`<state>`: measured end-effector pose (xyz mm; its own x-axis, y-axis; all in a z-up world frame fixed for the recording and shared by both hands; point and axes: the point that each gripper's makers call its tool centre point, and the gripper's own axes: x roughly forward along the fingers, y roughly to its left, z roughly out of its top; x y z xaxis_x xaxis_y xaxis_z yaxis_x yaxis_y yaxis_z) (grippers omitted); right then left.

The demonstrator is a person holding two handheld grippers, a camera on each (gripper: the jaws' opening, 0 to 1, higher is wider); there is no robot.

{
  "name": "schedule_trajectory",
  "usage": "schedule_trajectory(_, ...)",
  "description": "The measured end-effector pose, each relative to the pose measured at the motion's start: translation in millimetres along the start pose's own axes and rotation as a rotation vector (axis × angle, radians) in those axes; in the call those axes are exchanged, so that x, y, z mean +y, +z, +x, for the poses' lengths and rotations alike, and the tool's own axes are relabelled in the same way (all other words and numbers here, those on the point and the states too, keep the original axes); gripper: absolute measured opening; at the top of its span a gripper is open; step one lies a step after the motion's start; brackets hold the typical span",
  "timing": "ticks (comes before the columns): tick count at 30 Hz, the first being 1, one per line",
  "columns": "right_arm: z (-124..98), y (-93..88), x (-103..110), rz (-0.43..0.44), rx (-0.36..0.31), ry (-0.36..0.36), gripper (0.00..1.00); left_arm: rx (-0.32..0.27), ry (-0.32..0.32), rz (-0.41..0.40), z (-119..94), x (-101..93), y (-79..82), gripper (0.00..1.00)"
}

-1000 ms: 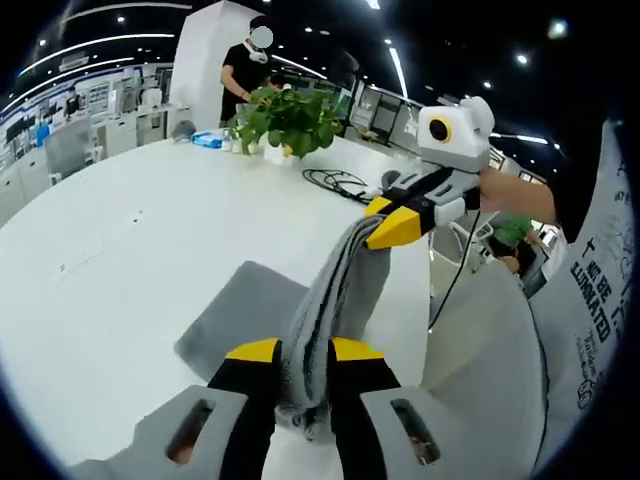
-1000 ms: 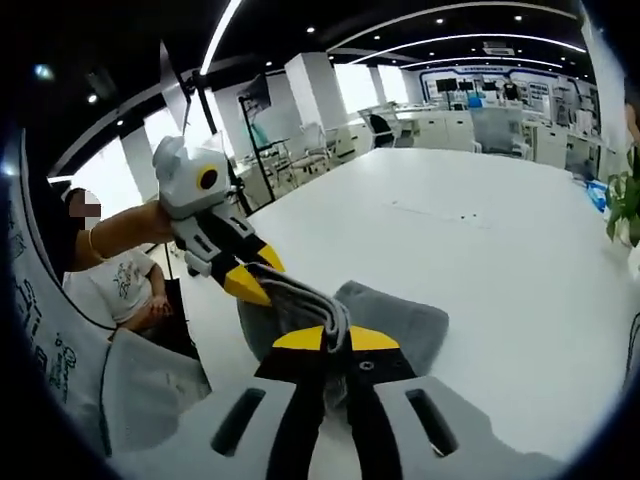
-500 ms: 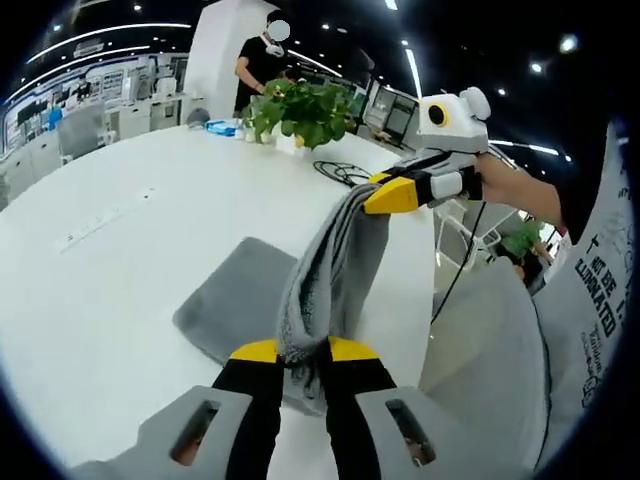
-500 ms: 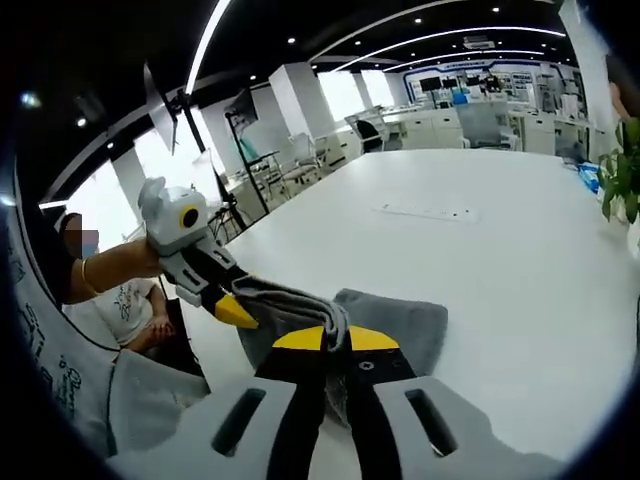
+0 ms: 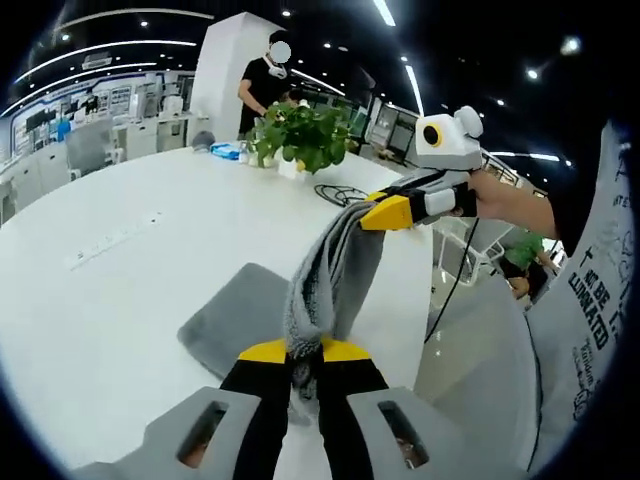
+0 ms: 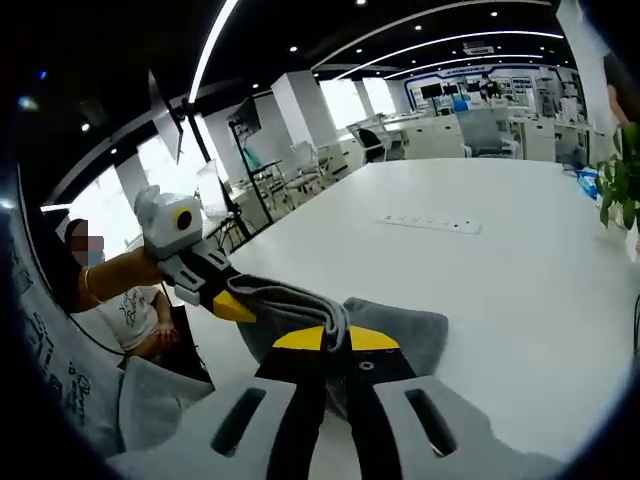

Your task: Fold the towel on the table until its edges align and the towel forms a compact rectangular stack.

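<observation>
Soft grey ribbed towel (image 5: 330,280) bunched between your claws, lower part draped on glossy white desk (image 5: 110,290), left claw (image 5: 303,352) and right claw (image 6: 334,340) each clamped on its edge, raised

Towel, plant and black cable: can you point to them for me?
towel (image 5: 235,315), left gripper view, flat part lying on the table
plant (image 5: 300,130), left gripper view, green leaves
black cable (image 5: 338,192), left gripper view, coiled loops

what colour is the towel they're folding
Grey. The towel shows best in the left gripper view, stretched between both grippers.
</observation>
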<state>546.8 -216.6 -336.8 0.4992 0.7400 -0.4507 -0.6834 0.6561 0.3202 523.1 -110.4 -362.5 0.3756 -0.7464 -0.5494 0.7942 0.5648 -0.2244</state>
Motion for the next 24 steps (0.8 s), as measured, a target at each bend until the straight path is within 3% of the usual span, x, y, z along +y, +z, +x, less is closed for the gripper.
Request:
schedule_trajectory(4,1,7.8,-9,0.004,-0.017,-0.011,0.04,-0.067,0.005,-0.025,-1,6.1,16.6,0.08)
schedule_trajectory(11,18,10.0,-27,0.038,-0.014,-0.035,0.04,-0.108,0.034,-0.088,11,32.6,24.2,0.08)
schedule_trajectory(18,45,5.0,-50,0.063,0.005,-0.045,0.04,-0.092,0.095,-0.11,32,64.2,16.6,0.09)
schedule_trajectory(24,64,-3.9,-69,0.079,0.039,-0.053,0.04,-0.062,0.109,-0.14,47,81.3,4.5,0.09)
